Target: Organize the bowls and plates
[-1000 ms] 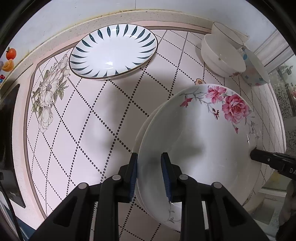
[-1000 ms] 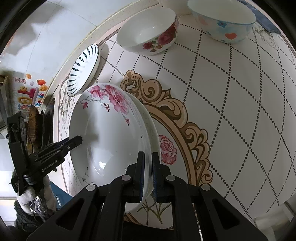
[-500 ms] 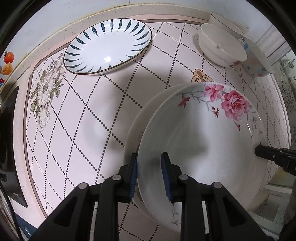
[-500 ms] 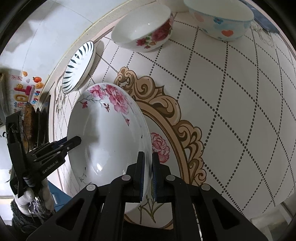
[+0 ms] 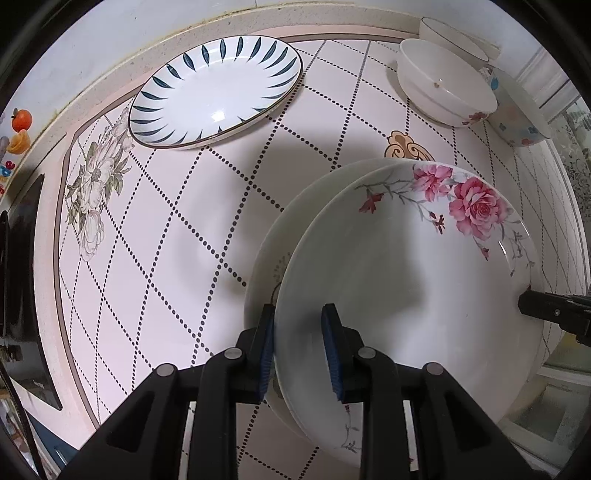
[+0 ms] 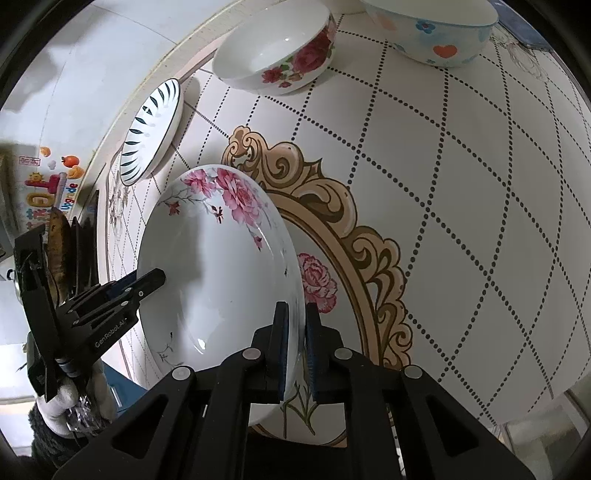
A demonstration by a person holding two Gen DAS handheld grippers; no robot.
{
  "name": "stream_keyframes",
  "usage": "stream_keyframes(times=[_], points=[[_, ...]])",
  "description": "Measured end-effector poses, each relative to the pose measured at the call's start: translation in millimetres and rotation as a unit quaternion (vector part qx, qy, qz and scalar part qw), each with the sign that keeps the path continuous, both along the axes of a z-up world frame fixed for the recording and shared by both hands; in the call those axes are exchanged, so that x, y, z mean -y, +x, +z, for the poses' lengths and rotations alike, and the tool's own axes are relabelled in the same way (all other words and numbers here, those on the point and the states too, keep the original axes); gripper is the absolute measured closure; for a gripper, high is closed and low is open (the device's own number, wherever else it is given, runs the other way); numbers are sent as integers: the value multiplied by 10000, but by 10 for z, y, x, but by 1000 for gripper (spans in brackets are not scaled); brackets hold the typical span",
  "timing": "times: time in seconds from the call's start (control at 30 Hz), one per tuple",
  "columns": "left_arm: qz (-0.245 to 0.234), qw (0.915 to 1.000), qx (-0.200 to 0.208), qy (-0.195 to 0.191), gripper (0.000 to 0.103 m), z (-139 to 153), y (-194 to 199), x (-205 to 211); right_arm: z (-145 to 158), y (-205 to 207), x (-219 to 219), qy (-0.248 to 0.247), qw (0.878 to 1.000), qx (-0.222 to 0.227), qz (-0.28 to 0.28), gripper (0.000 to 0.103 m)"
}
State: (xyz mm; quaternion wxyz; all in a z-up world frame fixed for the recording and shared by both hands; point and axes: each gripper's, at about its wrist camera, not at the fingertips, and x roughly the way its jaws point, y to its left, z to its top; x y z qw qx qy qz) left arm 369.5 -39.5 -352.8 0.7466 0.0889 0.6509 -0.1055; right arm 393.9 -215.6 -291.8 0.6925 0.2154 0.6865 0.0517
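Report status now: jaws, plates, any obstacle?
Both grippers, left and right, shut on rose plate. Second plate directly beneath. No obstacle seen.

left gripper (image 5: 297,339) clamped, right gripper (image 6: 294,339) clamped

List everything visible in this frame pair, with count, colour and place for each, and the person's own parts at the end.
Rose plate: one, white with pink roses, held over the table by both grippers.
Second plate: one, white, directly under the rose plate.
Leaf-pattern plate: one, white with dark blue leaf strokes, far left of the table.
Rose bowl: one, white with red roses, far side.
Heart bowl: one, pale blue with orange heart, right of the rose bowl.
Plain bowl: one, white, behind the rose bowl.
Table: pink cover, dotted diamonds.
Left gripper: black, blue pads, on the plate's rim.
Right gripper: black, shut on the opposite rim.
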Motion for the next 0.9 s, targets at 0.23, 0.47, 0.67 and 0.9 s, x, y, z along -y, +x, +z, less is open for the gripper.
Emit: stream_keyframes(times=[0.23,0.47,0.67,0.9], points=[[72,9999,-55,85,80,92,-8,-70,27,25,15,50,9998,-182,-51,90],[542,9971,60,-528,73,549,223,-537,418,207,39,41,10000,-40,-34,78],[1205,9898,273,-715,63,577,968,-1180,701,828,-314,453,9974,553,51,53],[1716,9807,172,-920,63,154,1755,-1646,253,1846,-918,546,9961,678,157,53]])
